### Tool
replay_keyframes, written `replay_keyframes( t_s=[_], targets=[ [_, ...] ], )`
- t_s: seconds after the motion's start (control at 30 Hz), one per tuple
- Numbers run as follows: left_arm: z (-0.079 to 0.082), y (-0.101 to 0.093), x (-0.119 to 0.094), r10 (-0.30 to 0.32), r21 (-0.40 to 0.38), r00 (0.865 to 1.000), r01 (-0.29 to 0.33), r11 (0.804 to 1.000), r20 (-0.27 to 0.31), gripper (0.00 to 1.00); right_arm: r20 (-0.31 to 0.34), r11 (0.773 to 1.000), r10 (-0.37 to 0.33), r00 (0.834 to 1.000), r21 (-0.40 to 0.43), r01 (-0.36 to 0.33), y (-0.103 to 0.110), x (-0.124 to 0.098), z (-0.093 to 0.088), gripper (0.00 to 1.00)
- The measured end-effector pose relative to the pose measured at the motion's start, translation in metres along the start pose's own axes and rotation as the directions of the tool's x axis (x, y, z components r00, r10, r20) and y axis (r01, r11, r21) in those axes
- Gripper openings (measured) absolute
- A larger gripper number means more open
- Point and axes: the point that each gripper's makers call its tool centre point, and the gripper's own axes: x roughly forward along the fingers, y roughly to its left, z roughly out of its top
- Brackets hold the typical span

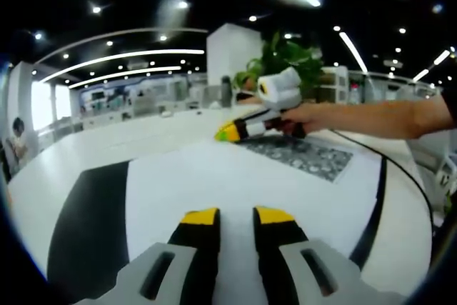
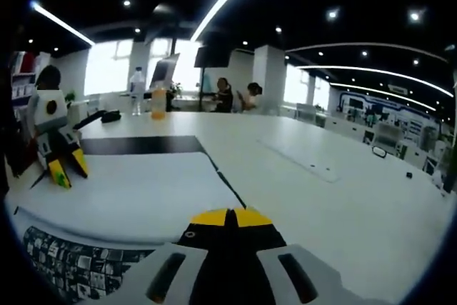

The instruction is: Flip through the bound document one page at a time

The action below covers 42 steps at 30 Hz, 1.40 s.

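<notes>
Hovering over bound document [image 1: 250, 183] — left gripper [image 1: 236, 217] parted, print illegible.

my left gripper [image 1: 236, 217]: two black jaws, yellow tips, grey slotted mounts behind. my right gripper [image 2: 229, 217]: same build, black jaws, yellow tips, grey slotted mounts. my right hand [image 1: 303, 116]: bare forearm, a dark sleeve edge at the upper arm.

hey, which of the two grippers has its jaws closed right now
The right gripper: its yellow tips meet. The left gripper holds its jaws apart with white paper showing between.
</notes>
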Motion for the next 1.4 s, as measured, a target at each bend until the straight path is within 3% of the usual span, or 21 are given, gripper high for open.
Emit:
replay_keyframes(
  t_s=[0.5, 1.4],
  targets=[
    [0.0, -0.001, -0.001, -0.001, -0.003, 1.0, 0.001, 1.0, -0.001, 0.2, -0.001, 0.999, 0.006, 1.0, 0.034, -0.006, 0.005, -0.002, -0.002, 0.04],
    [0.001, 0.0, 0.0, -0.002, -0.011, 1.0, 0.002, 1.0, -0.003, 0.2, 0.003, 0.993, 0.108, 0.994, 0.056, -0.108, 0.039, -0.016, -0.002, 0.04]
  ],
)
